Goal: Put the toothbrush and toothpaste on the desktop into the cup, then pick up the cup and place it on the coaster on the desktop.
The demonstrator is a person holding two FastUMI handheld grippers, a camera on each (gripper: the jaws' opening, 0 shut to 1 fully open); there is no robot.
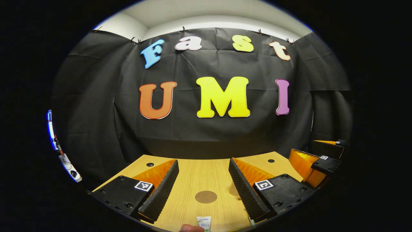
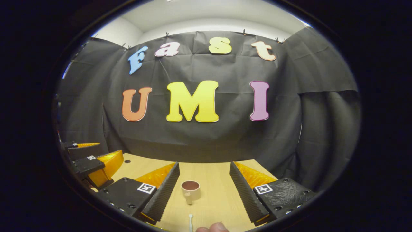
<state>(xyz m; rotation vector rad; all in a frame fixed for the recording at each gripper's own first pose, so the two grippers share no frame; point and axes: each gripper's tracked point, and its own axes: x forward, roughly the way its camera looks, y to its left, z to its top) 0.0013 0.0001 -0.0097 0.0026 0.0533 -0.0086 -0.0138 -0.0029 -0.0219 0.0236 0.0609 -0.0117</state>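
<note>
In the left gripper view my left gripper [image 1: 203, 166] stands open above the wooden desktop [image 1: 193, 175]. A round brown coaster [image 1: 206, 197] lies between its fingers, farther down the table. The top of a white toothpaste tube [image 1: 204, 223] peeks in at the bottom edge, with a fingertip [image 1: 190, 228] beside it. In the right gripper view my right gripper [image 2: 204, 169] is open too. A beige cup [image 2: 190, 190] with a dark inside stands upright ahead of it. The tip of a white toothbrush [image 2: 191, 222] lies at the bottom edge near a hand [image 2: 213, 228].
The right gripper [image 1: 317, 166] shows at the far right of the left gripper view. The left gripper [image 2: 93, 166] shows at the far left of the right gripper view. The black cloth wall closes the table's far edge. Small dark holes [image 1: 150, 164] mark the desktop.
</note>
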